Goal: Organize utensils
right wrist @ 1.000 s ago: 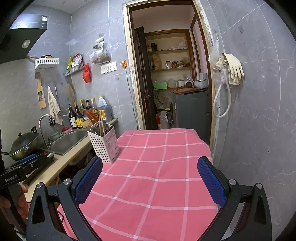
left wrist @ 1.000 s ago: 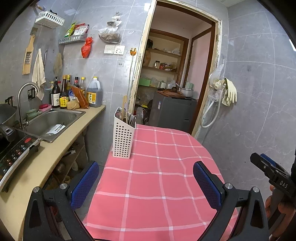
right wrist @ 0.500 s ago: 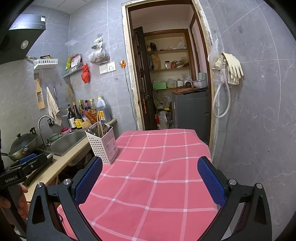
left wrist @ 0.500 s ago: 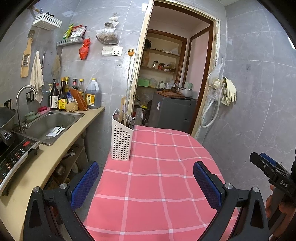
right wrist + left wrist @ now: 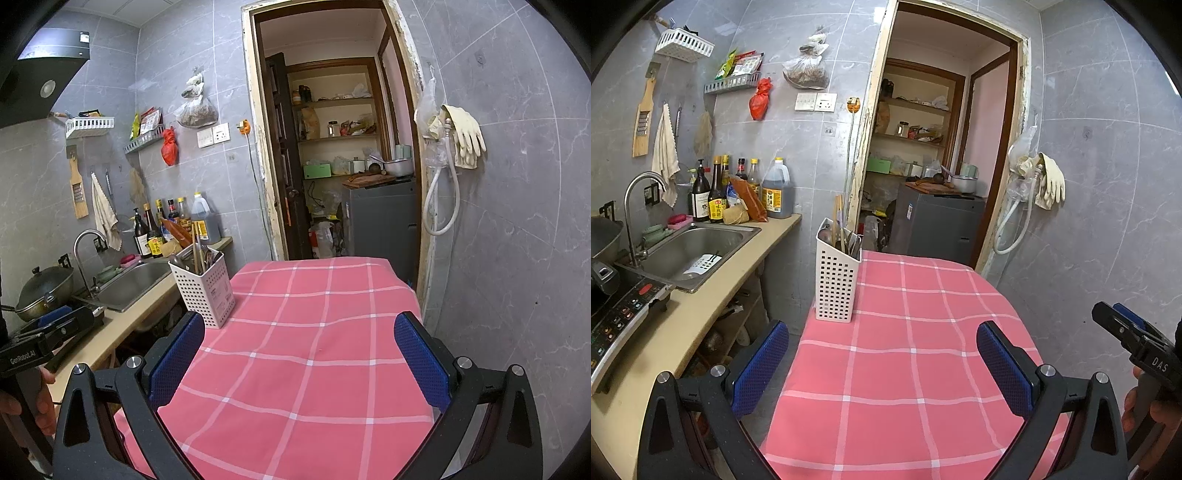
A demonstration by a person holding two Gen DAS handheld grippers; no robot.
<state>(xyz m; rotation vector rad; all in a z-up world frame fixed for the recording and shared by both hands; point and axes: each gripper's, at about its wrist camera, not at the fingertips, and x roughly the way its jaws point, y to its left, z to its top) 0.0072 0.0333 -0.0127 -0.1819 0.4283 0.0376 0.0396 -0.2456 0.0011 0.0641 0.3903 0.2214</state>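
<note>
Pink cloth (image 5: pixel 916 369) covers your table, and nothing lies loose on it. Your left gripper (image 5: pixel 882 365) and right gripper (image 5: pixel 299 358) are both wide apart and hold nothing. The utensils (image 5: pixel 846 232) stand in the white basket (image 5: pixel 836 284) at the table's left edge, pointing up and leaning a little, maybe so they stay tidy.

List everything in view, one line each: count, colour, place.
utensil holder: one, white, table's left edge
utensils: several, wooden and metal, standing in holder
table: one, pink checked cloth, centre
sink: one, steel, left counter
bottles: several, dark, behind sink
wok: one, dark, on stove
gloves: pale yellow, right wall
left gripper: blue pads, jaws open, empty
right gripper: blue pads, jaws open, empty
</note>
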